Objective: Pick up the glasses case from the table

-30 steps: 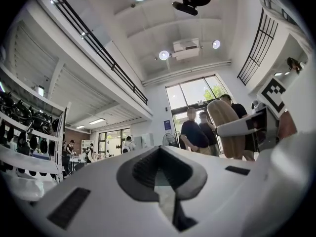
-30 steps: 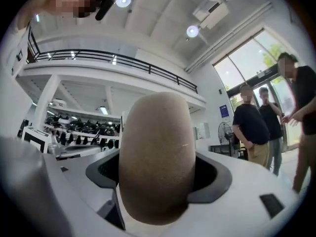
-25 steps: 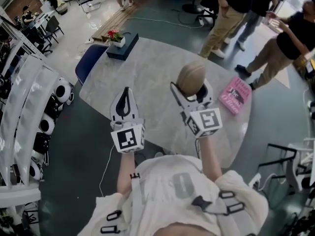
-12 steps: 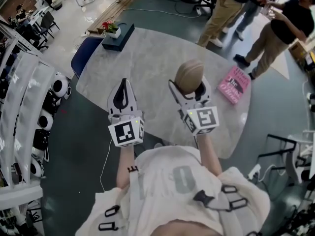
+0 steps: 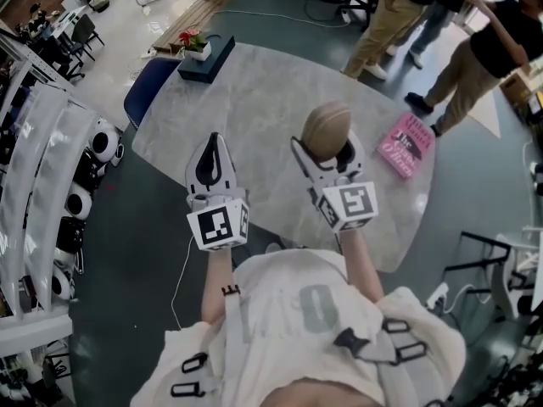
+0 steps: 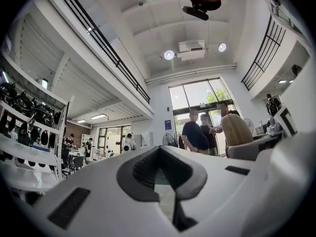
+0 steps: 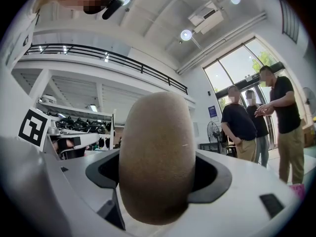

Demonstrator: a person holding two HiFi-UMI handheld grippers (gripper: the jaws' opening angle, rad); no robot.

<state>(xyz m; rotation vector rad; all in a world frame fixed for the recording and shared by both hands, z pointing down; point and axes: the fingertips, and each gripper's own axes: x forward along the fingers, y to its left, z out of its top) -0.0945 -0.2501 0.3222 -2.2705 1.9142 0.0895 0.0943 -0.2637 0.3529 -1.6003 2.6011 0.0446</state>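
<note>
A tan oval glasses case (image 5: 327, 130) is held up above the grey table (image 5: 254, 100), with my right gripper (image 5: 327, 153) shut on it. In the right gripper view the case (image 7: 157, 157) fills the middle, clamped between the two white jaws and pointing up at the ceiling. To its left, my left gripper (image 5: 212, 161) is shut with nothing in it, its jaws pressed together. The left gripper view shows those closed jaws (image 6: 160, 174) aimed upward at the hall, and nothing between them.
A pink book (image 5: 405, 145) lies on the table's right side. A dark box with a small potted plant (image 5: 199, 53) stands at the far left end, next to a blue chair (image 5: 144, 100). Several people (image 5: 475, 49) stand beyond the table's far right. White racks (image 5: 42, 185) line the left.
Both grippers have drifted slightly toward the body and held their pose since then. The case stays clamped in the right gripper. People in the background have shifted.
</note>
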